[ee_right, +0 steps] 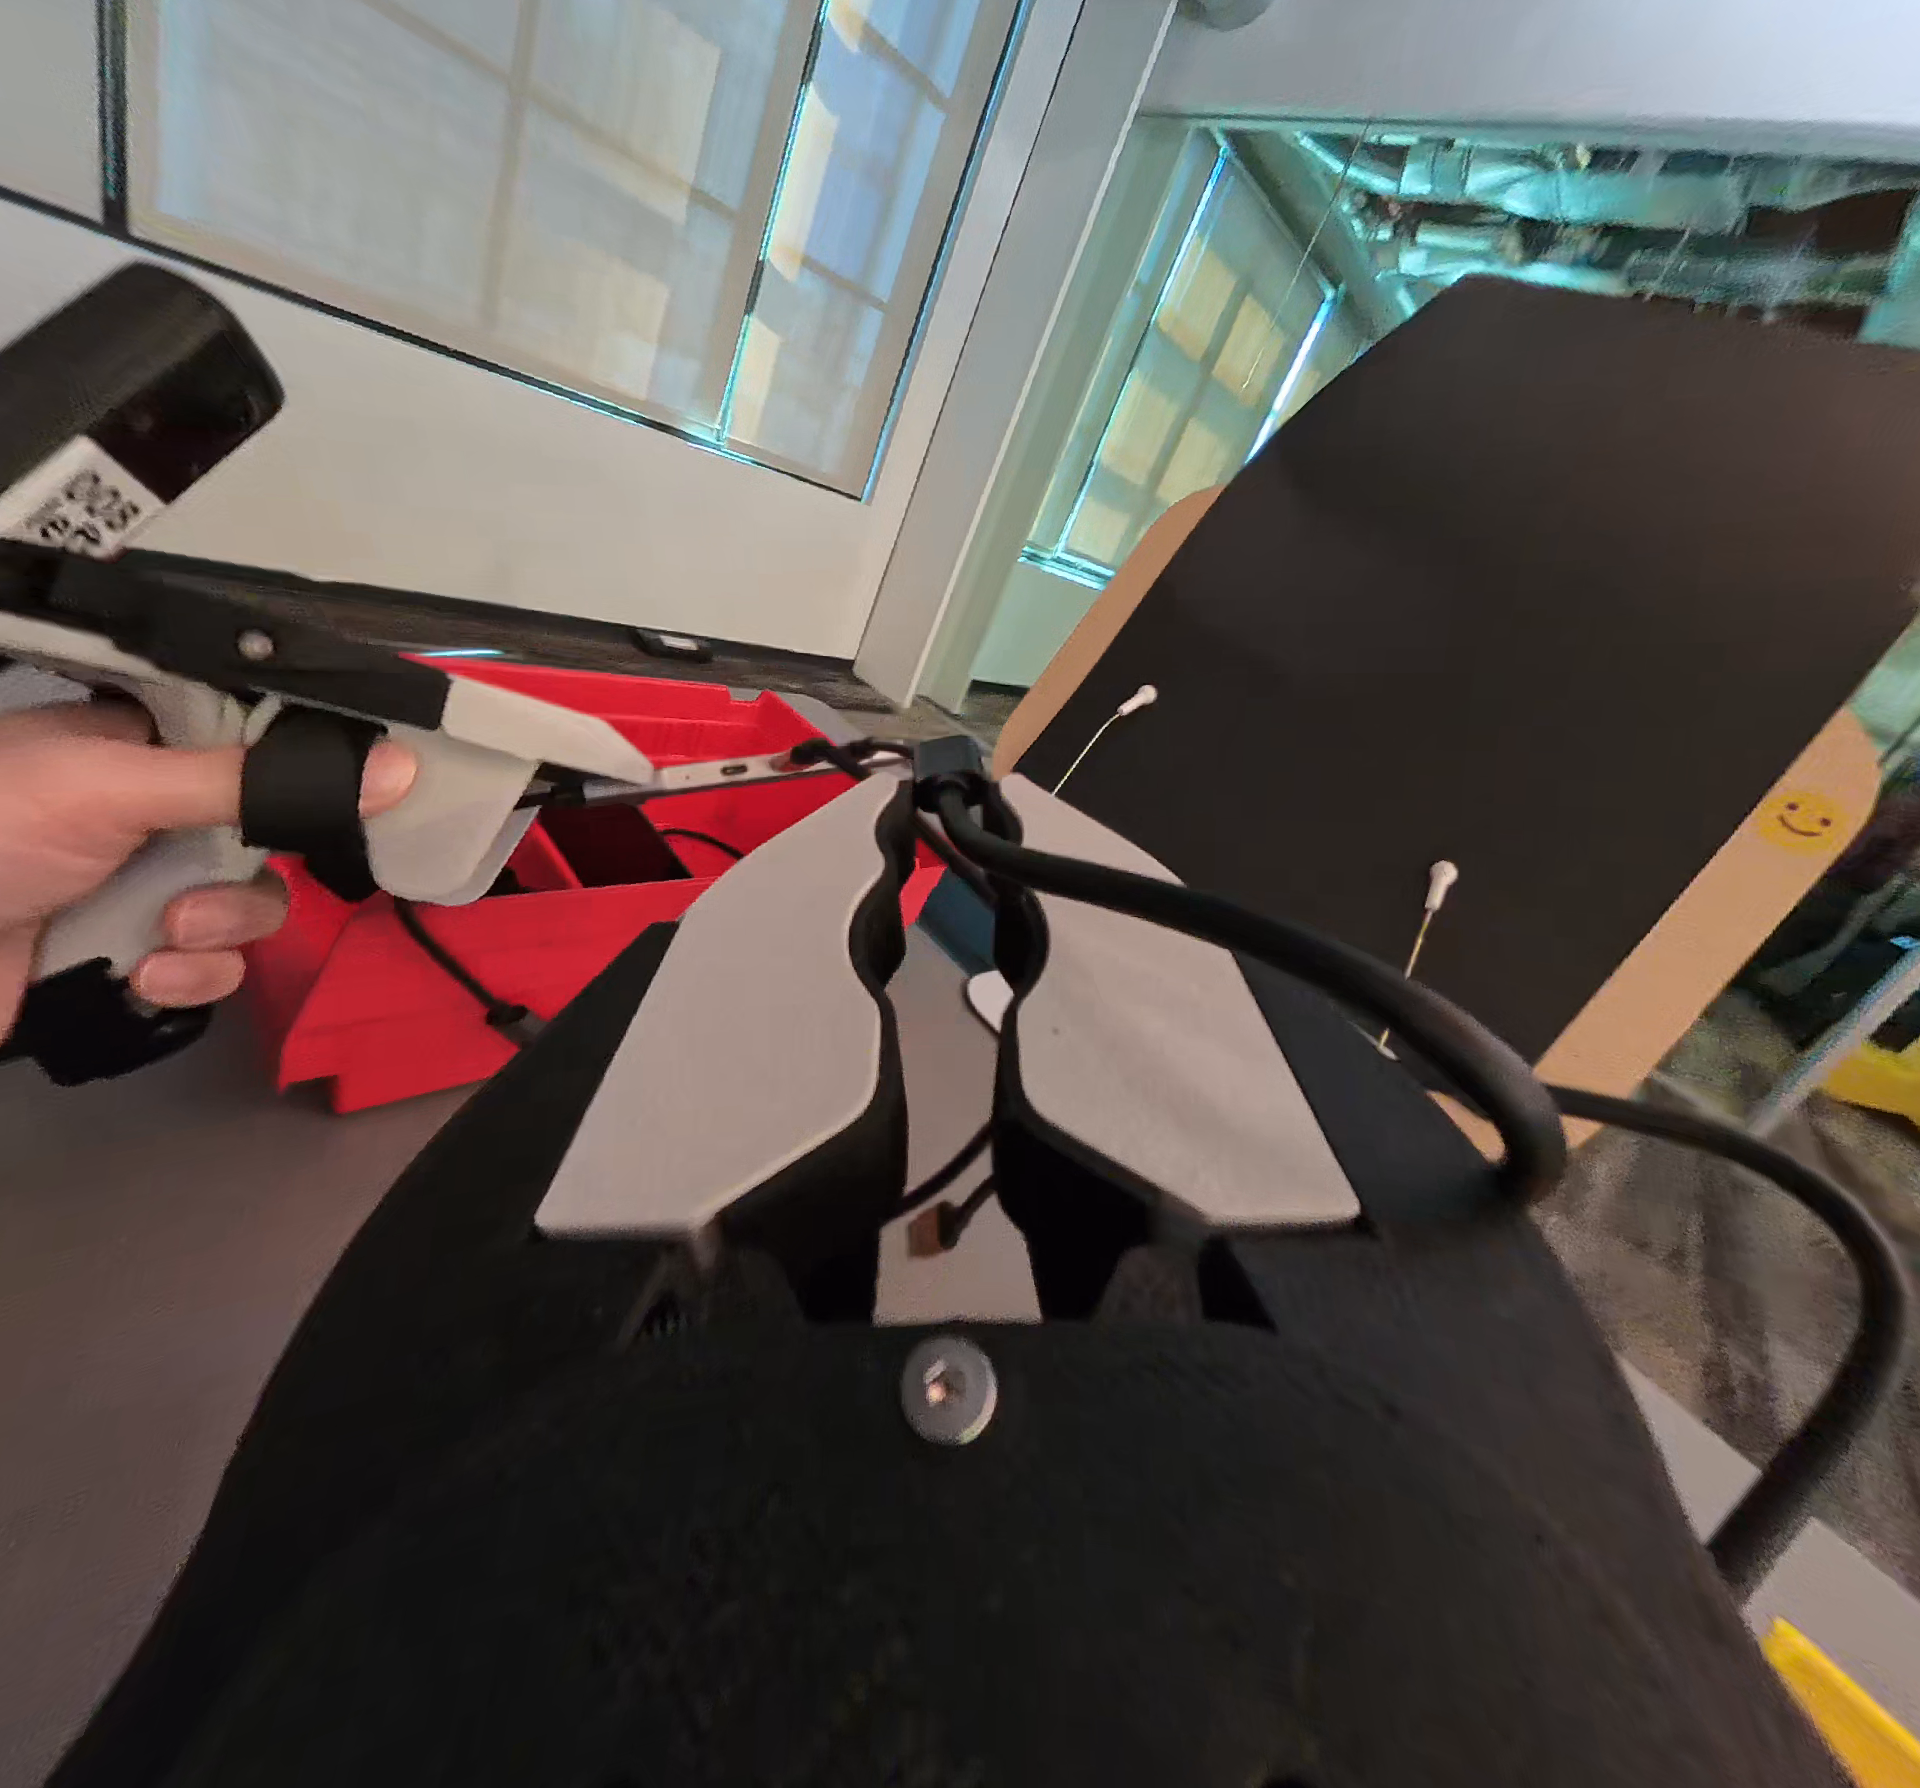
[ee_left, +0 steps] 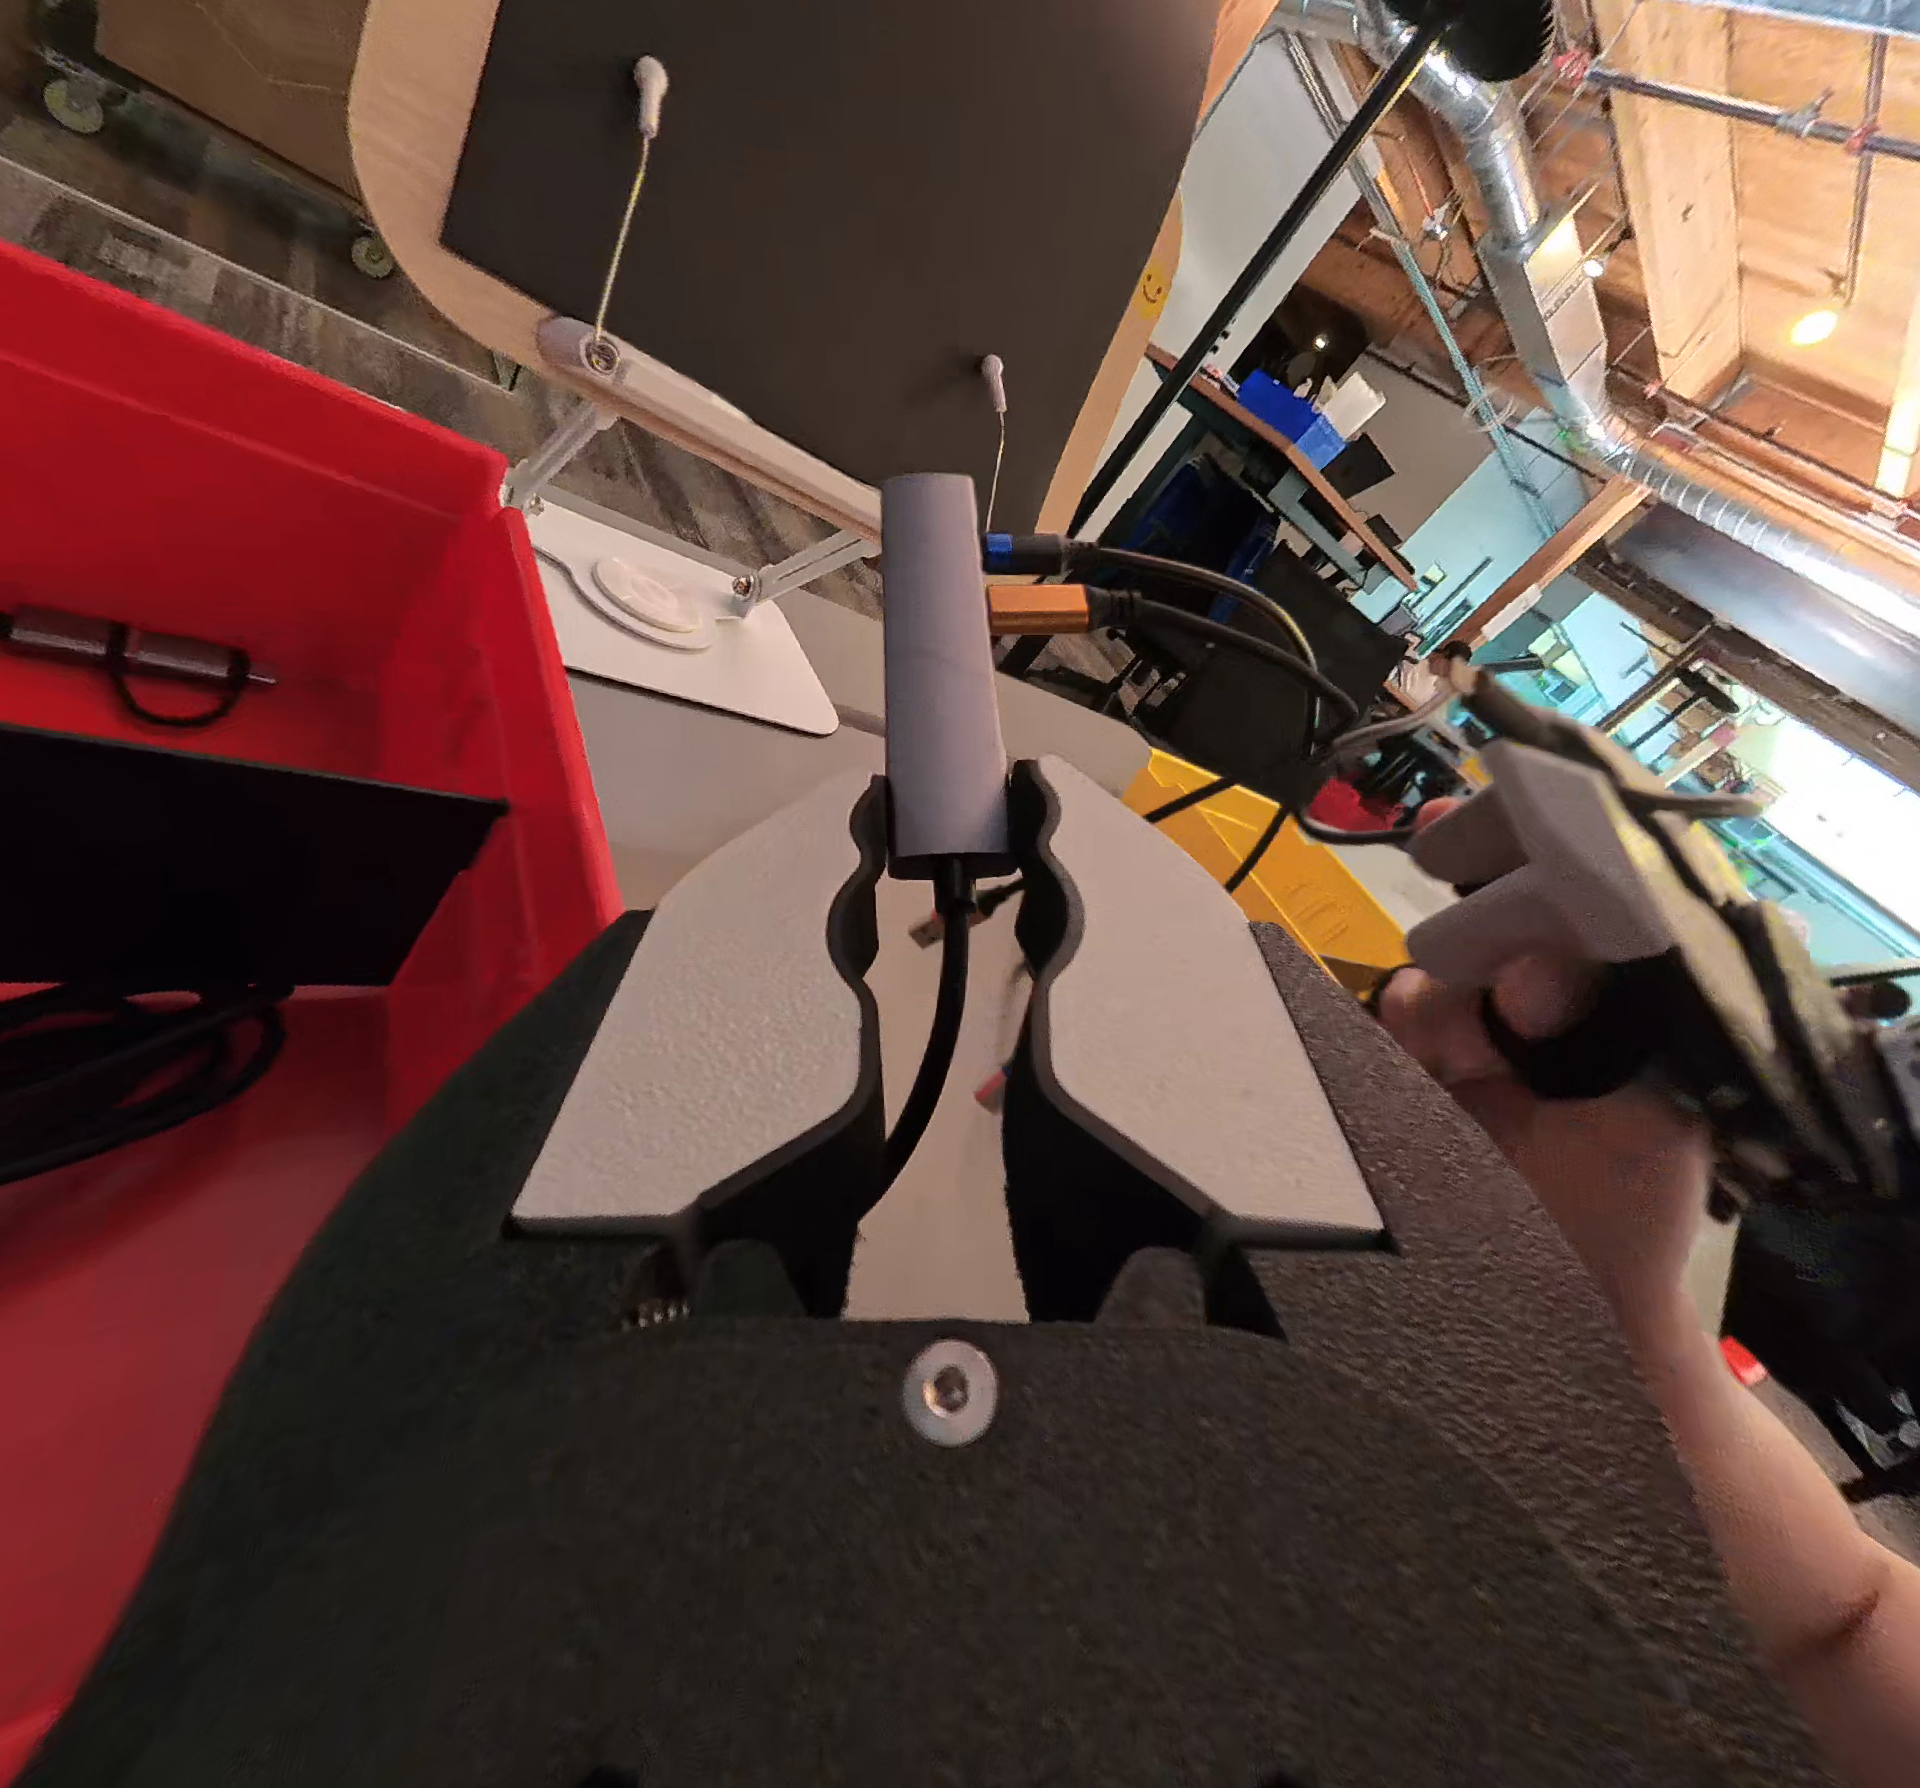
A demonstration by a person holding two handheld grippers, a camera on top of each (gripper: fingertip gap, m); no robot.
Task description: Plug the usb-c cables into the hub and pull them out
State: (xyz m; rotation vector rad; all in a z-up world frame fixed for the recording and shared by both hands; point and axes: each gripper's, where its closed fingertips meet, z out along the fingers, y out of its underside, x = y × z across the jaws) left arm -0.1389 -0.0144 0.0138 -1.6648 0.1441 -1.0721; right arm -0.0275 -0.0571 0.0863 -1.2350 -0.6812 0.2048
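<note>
My left gripper (ee_left: 951, 808) is shut on the lower end of a grey hub (ee_left: 935, 658) and holds it upright in the air. A blue-collared plug (ee_left: 1013, 549) and an orange plug (ee_left: 1039, 608) sit in the hub's right side. Their black cables (ee_left: 1247, 616) run right to my right gripper (ee_left: 1486, 699), held by a hand. The hub's own black lead (ee_left: 935, 990) hangs between my left fingers. In the right wrist view my right gripper (ee_right: 951, 793) is shut on a black cable (ee_right: 1247, 917) just behind a dark plug (ee_right: 948, 756). The hub (ee_right: 727, 770) lies edge-on to its left.
A red bin (ee_left: 312, 595) with a black divider and coiled cables stands at the left; it also shows in the right wrist view (ee_right: 623, 917). A black board with a wooden edge (ee_right: 1507, 647) stands behind. The grey table (ee_right: 156, 1271) lies below. A yellow object (ee_left: 1278, 865) sits lower right.
</note>
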